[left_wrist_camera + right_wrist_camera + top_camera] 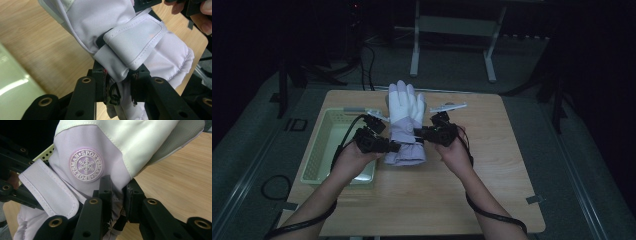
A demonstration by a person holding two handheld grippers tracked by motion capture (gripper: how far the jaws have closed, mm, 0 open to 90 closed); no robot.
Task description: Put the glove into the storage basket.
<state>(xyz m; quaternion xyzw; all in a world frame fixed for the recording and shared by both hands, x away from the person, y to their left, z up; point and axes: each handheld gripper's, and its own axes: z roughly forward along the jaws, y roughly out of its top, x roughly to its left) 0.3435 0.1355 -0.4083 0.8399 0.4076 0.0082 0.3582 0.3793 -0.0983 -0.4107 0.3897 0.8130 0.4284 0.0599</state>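
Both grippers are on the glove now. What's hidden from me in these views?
- Underside of the white and lilac padded ski glove: faces the wooden table, all views.
- Floor of the pale green perforated plastic basket: partly covered by the left gripper and forearm, high view.
- Glove fingertips: cut off by the top edge, right gripper view.
- Room beyond the table: too dark.

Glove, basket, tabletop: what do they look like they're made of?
Glove: smooth woven synthetic fabric, probably padded; stitched seams, puffy cuff, soft sheen, rubbery-looking snowflake badge. Basket: pale green plastic, probably; perforated walls, glossy bottom. Tabletop: wood or wood-look laminate; visible grain, matte.
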